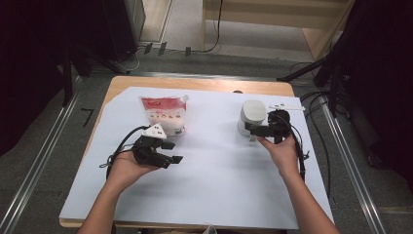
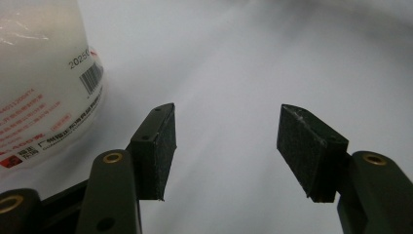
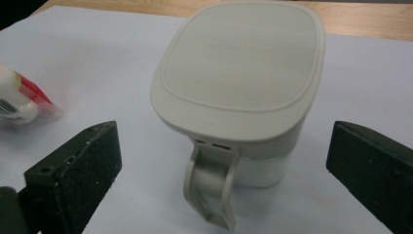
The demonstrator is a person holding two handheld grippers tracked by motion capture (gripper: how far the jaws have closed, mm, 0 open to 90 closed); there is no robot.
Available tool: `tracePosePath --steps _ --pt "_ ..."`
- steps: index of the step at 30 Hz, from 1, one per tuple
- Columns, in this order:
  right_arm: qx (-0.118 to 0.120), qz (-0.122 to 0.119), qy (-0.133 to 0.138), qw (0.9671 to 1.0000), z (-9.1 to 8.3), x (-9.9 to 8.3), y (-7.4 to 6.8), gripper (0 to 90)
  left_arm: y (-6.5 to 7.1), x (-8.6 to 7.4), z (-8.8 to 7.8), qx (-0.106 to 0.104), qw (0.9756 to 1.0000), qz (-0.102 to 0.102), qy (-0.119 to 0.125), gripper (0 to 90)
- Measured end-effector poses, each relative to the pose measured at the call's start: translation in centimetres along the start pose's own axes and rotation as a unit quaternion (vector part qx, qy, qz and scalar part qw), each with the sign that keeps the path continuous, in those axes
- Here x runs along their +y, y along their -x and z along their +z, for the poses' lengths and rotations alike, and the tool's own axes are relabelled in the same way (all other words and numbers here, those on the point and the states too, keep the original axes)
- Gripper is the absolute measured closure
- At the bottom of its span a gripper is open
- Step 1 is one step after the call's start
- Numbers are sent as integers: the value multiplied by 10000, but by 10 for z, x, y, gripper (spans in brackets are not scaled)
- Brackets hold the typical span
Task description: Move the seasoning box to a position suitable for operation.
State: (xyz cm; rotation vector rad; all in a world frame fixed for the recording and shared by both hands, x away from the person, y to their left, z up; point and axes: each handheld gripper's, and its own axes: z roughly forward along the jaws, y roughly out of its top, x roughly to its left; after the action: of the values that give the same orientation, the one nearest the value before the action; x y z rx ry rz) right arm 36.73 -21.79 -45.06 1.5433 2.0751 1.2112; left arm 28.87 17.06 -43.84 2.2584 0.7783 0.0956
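Right gripper (image 3: 224, 161) wide open, jaws flanking lidded jar (image 3: 238, 87) near table's (image 1: 204, 195) far right edge, lined up to grasp. Left gripper (image 2: 226, 141) open, empty, waiting beside pouch (image 2: 39, 83).

Both grippers are black, with square dark foam pads (image 2: 304, 146) and brass-ringed screw holes. The left gripper (image 1: 168, 152) carries a grey three-cornered plate (image 1: 154, 130); black cables (image 1: 298, 141) trail from each. Forearms are bare.

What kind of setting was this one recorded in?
Probably a lab or recording room: a small wooden table under a white sheet, metal floor rails, and loose cables beside it.
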Motion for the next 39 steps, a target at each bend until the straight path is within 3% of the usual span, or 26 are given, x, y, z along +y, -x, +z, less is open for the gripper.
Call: tracePosePath --steps 3,18,20,22,31,36,39 --pt "-130 -115 -12 9998 7 1 -2 5 -2 -1 -1 -1 10000 -39 48 411" --pt "-523 70 13 9986 33 8 -6 29 -1 -1 1 -59 10000 -35 22 409" --pt "-582 118 96 9982 35 9 -6 52 -1 -1 0 -65 10000 -16 6 409" --pt "-652 247 52 9976 39 9 -6 59 -1 -1 1 -71 10000 -22 23 409" --pt "-818 434 -98 9957 49 13 -8 47 -1 0 0 -63 10000 -33 38 409" --pt "-877 346 -126 9955 50 15 -9 56 -2 -1 1 -75 10000 -31 21 408" --pt "-1159 10 40 9933 45 17 -13 139 -2 -1 0 -51 10000 -42 57 407"
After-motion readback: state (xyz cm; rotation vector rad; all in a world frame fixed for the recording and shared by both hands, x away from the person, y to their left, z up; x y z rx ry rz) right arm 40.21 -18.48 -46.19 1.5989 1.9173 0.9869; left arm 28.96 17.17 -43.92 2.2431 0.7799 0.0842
